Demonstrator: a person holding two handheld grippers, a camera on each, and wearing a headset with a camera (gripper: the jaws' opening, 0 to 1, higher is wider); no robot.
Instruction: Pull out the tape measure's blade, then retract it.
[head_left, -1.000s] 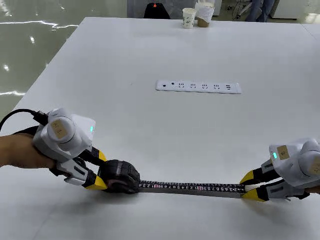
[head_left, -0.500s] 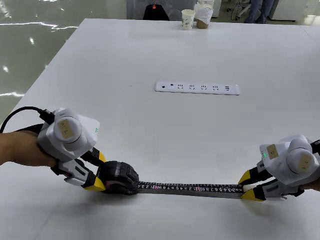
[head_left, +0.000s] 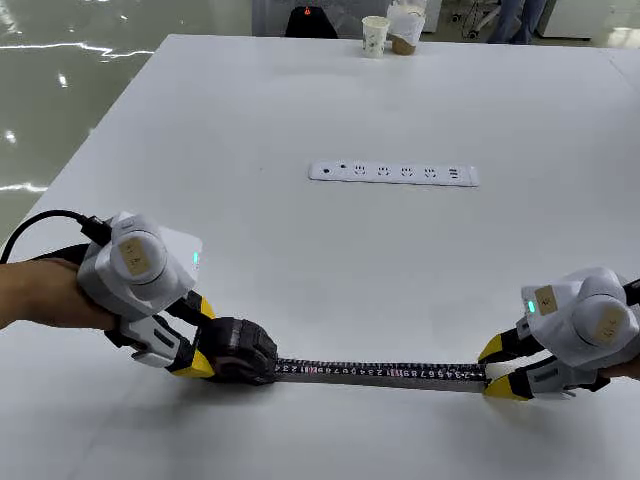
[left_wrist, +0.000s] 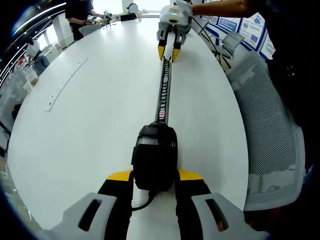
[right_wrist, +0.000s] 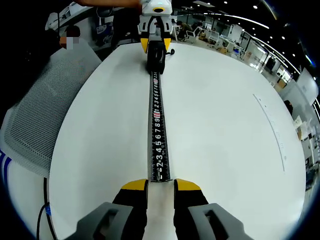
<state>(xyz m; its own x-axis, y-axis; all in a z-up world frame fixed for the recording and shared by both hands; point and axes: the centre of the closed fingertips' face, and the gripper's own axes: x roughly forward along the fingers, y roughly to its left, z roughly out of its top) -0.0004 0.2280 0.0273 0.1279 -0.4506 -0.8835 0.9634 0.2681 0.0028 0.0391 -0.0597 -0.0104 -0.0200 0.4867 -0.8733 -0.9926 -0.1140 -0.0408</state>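
The left gripper (head_left: 205, 338) clamps both sides of the black tape measure case (head_left: 240, 350), near the front-left corner of the white table (head_left: 350, 260); the blade (head_left: 380, 372) lies extended along the front edge; the right gripper (head_left: 493, 369) pinches its tip, jaws nearly together; a power strip (head_left: 393, 173) lies mid-table.

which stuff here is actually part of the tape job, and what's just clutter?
Job:
- tape measure case, held in the left gripper
- blade, pulled out, tip in the right gripper

Lying about:
- power strip, mid-table
- paper cup, far edge
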